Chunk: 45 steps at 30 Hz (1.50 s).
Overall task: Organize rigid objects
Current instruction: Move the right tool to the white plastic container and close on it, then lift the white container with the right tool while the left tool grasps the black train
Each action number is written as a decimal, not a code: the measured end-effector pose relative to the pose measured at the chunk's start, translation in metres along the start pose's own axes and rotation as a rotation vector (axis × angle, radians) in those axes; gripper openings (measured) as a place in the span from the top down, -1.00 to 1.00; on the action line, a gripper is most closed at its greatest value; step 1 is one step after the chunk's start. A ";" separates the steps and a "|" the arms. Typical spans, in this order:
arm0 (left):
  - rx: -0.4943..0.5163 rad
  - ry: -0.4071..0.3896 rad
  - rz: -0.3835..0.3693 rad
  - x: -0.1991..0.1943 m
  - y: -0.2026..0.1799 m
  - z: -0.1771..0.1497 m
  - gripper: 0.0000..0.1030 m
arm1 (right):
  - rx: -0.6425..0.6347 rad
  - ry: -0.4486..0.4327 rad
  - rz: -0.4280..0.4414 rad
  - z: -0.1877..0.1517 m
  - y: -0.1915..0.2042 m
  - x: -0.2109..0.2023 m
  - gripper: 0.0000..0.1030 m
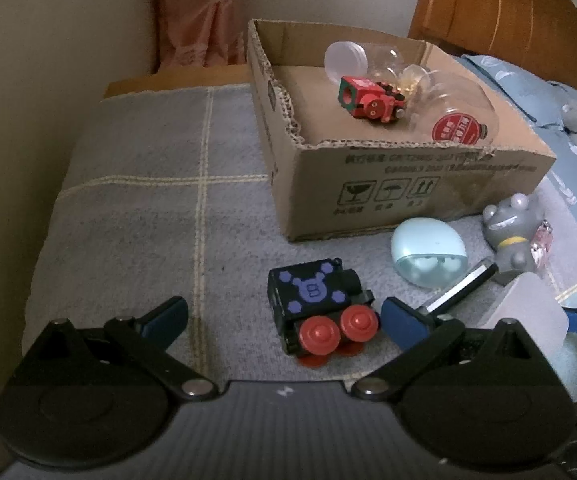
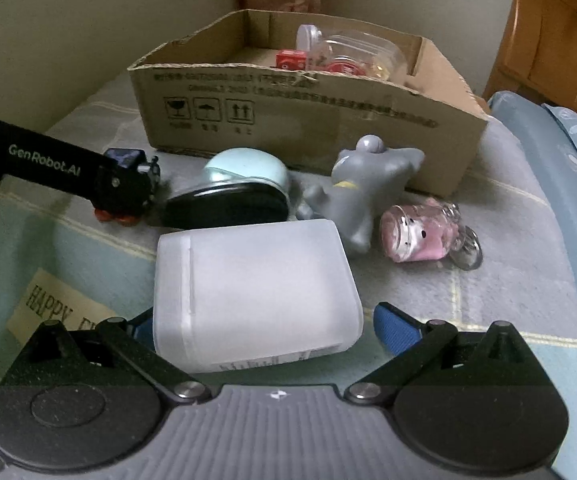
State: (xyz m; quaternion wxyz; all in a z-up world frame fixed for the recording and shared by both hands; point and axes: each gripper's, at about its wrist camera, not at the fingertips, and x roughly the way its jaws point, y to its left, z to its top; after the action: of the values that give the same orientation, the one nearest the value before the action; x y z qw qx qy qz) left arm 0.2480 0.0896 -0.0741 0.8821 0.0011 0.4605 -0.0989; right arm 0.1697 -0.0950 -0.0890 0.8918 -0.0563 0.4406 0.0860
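Your left gripper (image 1: 284,320) hangs low over the bed (image 1: 136,200) with its fingers spread wide around the black toy train (image 1: 320,304), which lies tipped on its side, red wheels toward you, at 6 o'clock from the cardboard box (image 1: 408,184). It looks like light, hard plastic, stiff but slick; the wheels would probably roll under a pad, so take it across the flat black body.

Your right gripper (image 2: 260,320) is level and low, fingers open either side of the frosted white container (image 2: 252,292), with a clear gap at the right pad (image 2: 398,330); the left pad is hidden behind it, so contact there cannot be told. It seems a light, smooth, slightly yielding shell, best squeezed across its flat sides. The gray figurine (image 2: 364,184) sits at 1 o'clock from it.
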 end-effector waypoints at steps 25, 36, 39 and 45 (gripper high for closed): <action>-0.059 -0.055 0.039 -0.021 -0.026 -0.006 -0.63 | -0.087 -0.085 0.062 -0.017 -0.013 -0.005 -1.00; -0.120 -0.068 0.040 0.000 -0.021 -0.012 -0.09 | -0.108 -0.106 0.084 -0.023 -0.015 -0.008 -1.00; -0.127 -0.086 0.064 -0.004 -0.014 -0.019 -0.09 | -0.107 -0.100 0.084 -0.020 -0.014 -0.006 -1.00; -0.145 -0.094 0.072 -0.012 -0.002 -0.028 -0.10 | -0.169 -0.095 0.081 -0.007 -0.001 -0.003 -1.00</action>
State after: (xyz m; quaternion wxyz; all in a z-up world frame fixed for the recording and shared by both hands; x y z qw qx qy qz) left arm 0.2183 0.0920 -0.0799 0.9036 -0.0507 0.4241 -0.0334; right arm 0.1631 -0.0975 -0.0907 0.8995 -0.1094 0.3910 0.1612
